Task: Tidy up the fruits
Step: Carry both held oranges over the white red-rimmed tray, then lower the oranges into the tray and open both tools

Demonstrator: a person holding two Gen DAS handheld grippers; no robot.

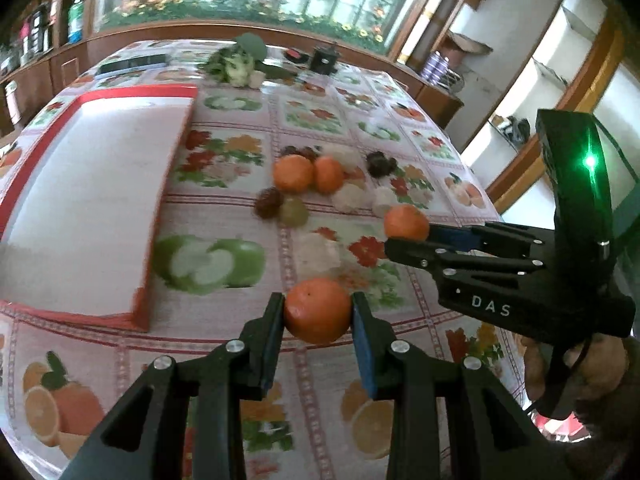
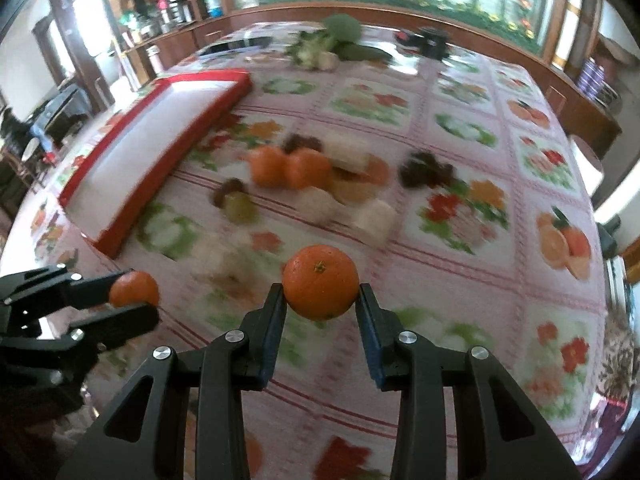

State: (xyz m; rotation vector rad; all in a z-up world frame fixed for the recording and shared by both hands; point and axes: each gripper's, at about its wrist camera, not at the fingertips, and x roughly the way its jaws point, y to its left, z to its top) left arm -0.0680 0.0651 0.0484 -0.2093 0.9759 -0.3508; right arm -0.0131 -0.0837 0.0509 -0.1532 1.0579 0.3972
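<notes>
My left gripper (image 1: 318,312) is shut on an orange (image 1: 318,310), held above the table's near part. My right gripper (image 2: 320,284) is shut on another orange (image 2: 321,282); it also shows in the left wrist view (image 1: 406,224) at right. The left gripper with its orange (image 2: 134,289) shows at the lower left of the right wrist view. Two more oranges (image 1: 308,174), a green fruit (image 1: 294,210), dark spiky fruits (image 1: 268,202) and pale pieces (image 1: 350,196) lie in a cluster mid-table. A red-rimmed white tray (image 1: 176,148) lies at left.
A flowered tablecloth (image 1: 224,360) covers the table. Leafy vegetables (image 1: 240,60), a dark flat item (image 1: 132,64) and a black object (image 1: 324,60) sit at the far edge. Wooden cabinets and shelves surround the table.
</notes>
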